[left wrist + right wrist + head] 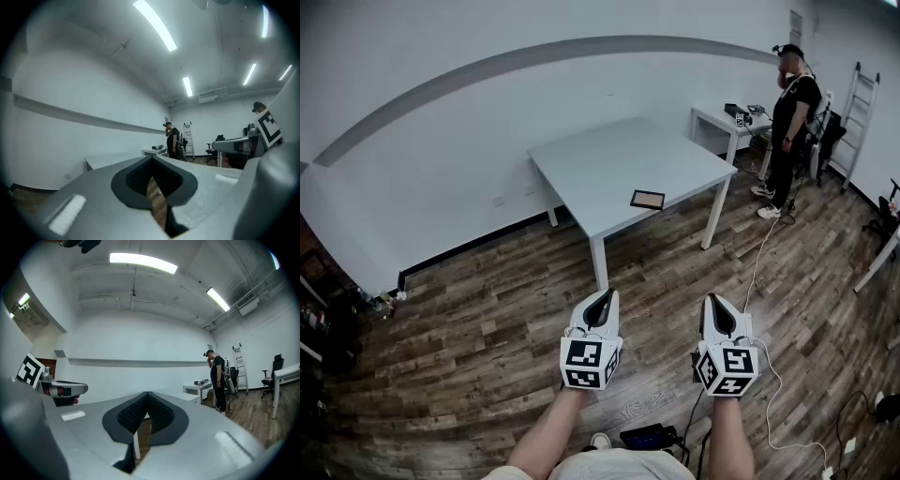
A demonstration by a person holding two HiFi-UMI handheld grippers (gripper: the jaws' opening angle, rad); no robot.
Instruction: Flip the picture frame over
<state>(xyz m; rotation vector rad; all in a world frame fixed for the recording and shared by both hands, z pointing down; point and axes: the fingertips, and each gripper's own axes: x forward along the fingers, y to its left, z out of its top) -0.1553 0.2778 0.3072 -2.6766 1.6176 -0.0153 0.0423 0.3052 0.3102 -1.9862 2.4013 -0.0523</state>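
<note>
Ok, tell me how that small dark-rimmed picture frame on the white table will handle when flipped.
The small dark-rimmed picture frame looks flat and rigid, so it should probably turn as one stiff piece. Lying flat on the smooth white table, it may slide rather than lift when nudged. It sits near the edge, so a push could send it off.

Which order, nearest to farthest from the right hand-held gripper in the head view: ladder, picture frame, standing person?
1. picture frame, on the white table, ahead of the right hand-held gripper.
2. standing person, past the table, right.
3. ladder, against the far right wall.
</note>
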